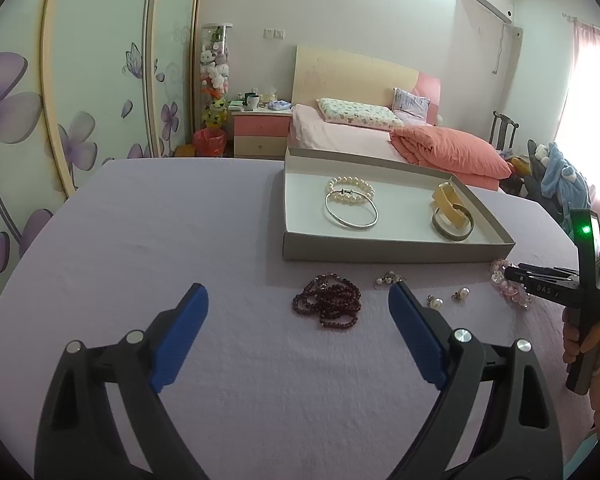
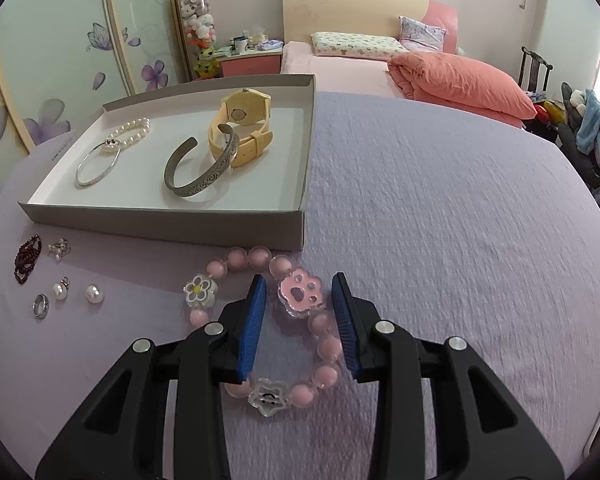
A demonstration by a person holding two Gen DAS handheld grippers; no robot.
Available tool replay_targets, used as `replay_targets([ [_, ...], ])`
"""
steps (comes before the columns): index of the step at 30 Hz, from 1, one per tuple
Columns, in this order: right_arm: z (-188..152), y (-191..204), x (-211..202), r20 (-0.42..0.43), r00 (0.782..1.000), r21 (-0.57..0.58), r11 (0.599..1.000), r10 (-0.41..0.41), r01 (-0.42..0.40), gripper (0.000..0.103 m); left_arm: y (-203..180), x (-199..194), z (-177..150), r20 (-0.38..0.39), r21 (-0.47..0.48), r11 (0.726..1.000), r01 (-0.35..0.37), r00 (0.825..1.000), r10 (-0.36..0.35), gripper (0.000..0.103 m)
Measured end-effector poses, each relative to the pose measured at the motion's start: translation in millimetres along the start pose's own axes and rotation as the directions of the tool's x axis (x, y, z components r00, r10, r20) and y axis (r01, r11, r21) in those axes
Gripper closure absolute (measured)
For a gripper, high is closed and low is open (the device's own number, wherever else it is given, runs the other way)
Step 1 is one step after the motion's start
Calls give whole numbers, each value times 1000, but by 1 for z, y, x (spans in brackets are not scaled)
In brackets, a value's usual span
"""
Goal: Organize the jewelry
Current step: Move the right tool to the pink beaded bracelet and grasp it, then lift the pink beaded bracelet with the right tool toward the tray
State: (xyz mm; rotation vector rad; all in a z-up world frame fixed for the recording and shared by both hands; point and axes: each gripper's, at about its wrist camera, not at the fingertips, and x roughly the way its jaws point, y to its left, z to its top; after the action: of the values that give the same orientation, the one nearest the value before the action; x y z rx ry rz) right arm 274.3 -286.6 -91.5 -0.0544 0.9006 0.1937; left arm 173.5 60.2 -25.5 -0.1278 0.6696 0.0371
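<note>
A shallow grey tray [image 2: 160, 224] on the lilac cloth holds a pearl bracelet [image 2: 134, 130], a silver bangle [image 2: 98, 164], a grey cuff [image 2: 196, 176] and a yellow watch [image 2: 244, 128]. In front of it lies a pink bead bracelet [image 2: 300, 292] with paw, flower and star charms. My right gripper [image 2: 300, 304] is down over it, its blue pads on either side of the paw charm and not pressing. My left gripper [image 1: 298, 300] hovers wide open, empty, just short of a dark red bead string [image 1: 328, 300]. Two pearl earrings [image 1: 436, 302], a small cluster [image 1: 388, 279] and a ring [image 2: 41, 305] lie loose.
The table's far edge [image 1: 188, 160] runs behind the tray. Beyond it are a bed with an orange duvet [image 1: 448, 148], a pink nightstand [image 1: 260, 128], a flowered wardrobe [image 1: 80, 100] and a chair heaped with clothes [image 1: 556, 176]. A hand [image 1: 580, 340] holds the right gripper's handle.
</note>
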Motion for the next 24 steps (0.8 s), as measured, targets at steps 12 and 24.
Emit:
replay_targets([
  [12,-8,-3,-11,-6,999,67,997,40,-39,79,-6,4,-7,-23,29,1000,11,1000,-10,14],
  [24,3,0,-66,135,977,137,973,167,-186,79,-24,23,-15,-70,98,995,9,998,-2,11],
])
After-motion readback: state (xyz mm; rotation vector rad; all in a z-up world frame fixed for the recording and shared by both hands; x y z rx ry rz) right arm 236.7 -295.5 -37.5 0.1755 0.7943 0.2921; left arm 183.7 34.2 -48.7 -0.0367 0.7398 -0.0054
